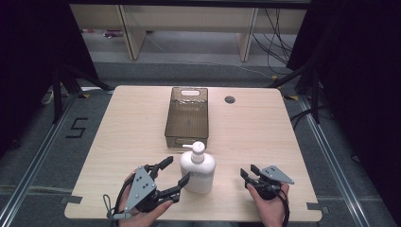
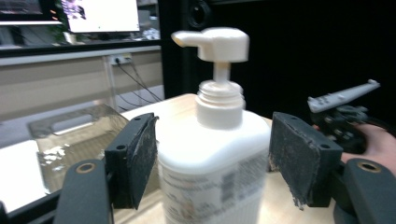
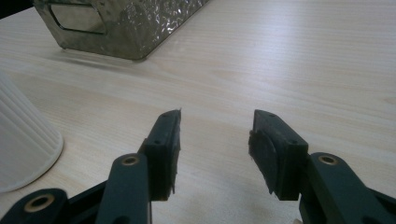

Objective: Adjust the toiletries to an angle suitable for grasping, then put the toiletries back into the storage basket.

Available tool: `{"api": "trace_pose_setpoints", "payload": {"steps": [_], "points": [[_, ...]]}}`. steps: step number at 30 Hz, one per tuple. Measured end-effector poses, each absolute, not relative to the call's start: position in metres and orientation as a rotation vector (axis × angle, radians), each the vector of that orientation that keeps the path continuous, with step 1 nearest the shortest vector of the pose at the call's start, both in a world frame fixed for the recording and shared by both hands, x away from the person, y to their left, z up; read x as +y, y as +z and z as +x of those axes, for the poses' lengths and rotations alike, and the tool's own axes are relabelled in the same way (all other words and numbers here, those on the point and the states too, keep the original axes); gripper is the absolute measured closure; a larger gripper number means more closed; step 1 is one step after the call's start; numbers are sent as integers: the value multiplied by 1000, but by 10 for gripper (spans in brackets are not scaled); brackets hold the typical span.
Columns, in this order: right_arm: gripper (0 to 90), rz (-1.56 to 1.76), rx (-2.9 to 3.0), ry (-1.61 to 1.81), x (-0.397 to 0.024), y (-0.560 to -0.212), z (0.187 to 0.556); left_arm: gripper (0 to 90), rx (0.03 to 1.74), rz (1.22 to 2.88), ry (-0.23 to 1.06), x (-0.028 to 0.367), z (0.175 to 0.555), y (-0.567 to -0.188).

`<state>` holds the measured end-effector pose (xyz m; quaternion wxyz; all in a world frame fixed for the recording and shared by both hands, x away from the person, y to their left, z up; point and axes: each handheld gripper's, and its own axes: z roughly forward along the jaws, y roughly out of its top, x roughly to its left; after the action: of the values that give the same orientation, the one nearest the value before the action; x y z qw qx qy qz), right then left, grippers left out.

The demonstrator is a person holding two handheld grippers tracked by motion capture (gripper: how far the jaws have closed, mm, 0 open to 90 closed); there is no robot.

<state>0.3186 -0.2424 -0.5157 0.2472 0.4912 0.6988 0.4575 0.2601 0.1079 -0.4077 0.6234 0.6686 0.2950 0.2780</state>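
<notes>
Standing upright near the front edge of the wooden table [image 1: 118, 142], the white pump bottle [image 1: 197, 171] sits just in front of the smoky clear plastic bin [image 1: 187, 113], its pump head close to the bin's near wall. The left gripper [image 1: 177, 174] is at the bottle's left side, jaws spread wide and released, one tip near the bottle's flank and the other farther back. In the left gripper view the bottle [image 2: 212, 158] stands between the two black pads [image 2: 142, 156]; the pad on the left of that view looks to be at the bottle's shoulder, while the other stands clear of it, so nothing is being squeezed. The right gripper [image 1: 249, 171] rests low on the table to the bottle's right, well apart from it, jaws parted with only bare tabletop between them. In the right gripper view the ribbed white bottle [image 3: 23, 149] shows at the left edge and the bin [image 3: 121, 23] beyond.
</notes>
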Motion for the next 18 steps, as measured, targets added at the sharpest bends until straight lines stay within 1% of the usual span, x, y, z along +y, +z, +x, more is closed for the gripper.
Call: {"api": "trace_pose_setpoints", "payload": {"steps": [5, 7, 12, 18], "points": [[526, 1350, 1919, 1236, -243, -515, 318, 338, 693, 1546, 633, 99, 263, -412], [525, 1356, 1934, 1250, -243, -515, 319, 334, 699, 1553, 627, 92, 267, -412], [522, 1358, 1925, 1306, -245, -516, 320, 327, 699, 1559, 651, 79, 272, -407], [522, 1363, 1933, 1278, -244, -515, 319, 342, 729, 1545, 679, 66, 275, -401]]}}
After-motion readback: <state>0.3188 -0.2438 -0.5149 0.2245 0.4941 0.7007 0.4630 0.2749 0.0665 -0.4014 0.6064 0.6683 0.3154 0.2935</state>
